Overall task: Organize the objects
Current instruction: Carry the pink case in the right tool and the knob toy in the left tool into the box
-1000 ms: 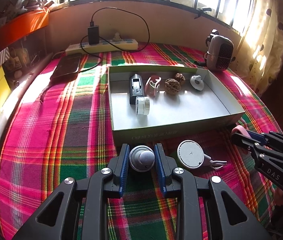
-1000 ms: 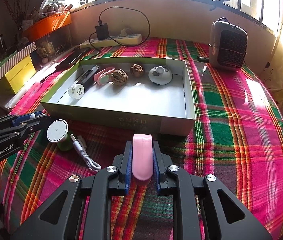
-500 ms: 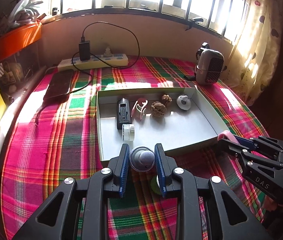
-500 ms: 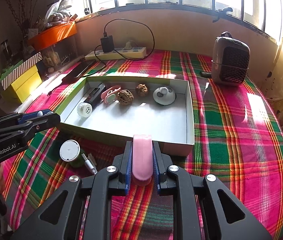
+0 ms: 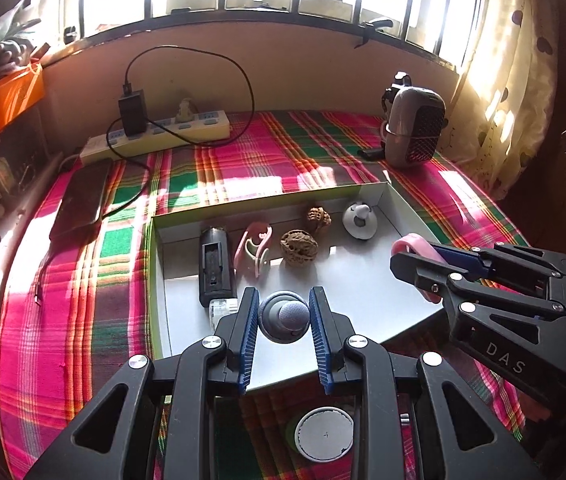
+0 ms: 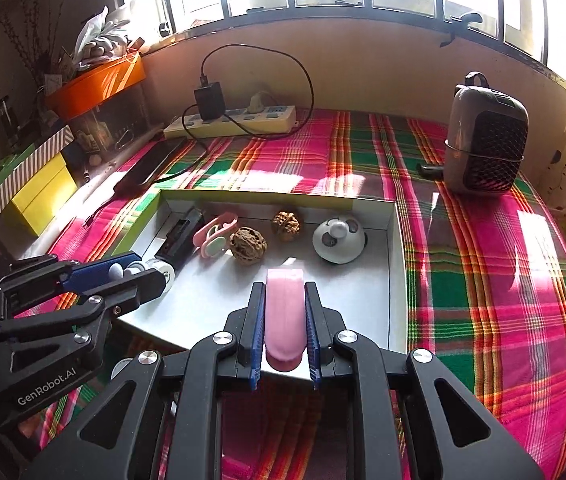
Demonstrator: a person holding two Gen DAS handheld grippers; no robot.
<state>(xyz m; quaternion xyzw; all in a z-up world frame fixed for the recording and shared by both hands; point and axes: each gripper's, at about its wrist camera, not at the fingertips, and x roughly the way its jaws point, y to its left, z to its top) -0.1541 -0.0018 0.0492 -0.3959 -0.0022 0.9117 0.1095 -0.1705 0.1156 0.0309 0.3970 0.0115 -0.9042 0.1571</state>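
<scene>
Both jaws grip: my left gripper point(image 5: 283, 316) clamps a grey knob point(image 5: 284, 317), my right gripper point(image 6: 285, 316) clamps a pink case point(image 6: 284, 312). Each load hangs above the tray point(image 5: 363, 280), just inside its near wall, with bare floor below and ahead. The case's long axis runs along my right fingers, toward the tray's far wall, where the walnuts point(image 6: 247, 242) sit. My left is nearer the tray's left side, by the black bar point(image 5: 215, 265). The tray's near wall is hidden under my fingers, so I can't judge clearance. A white disc point(image 5: 325, 434) lies outside the tray, partly covered.
</scene>
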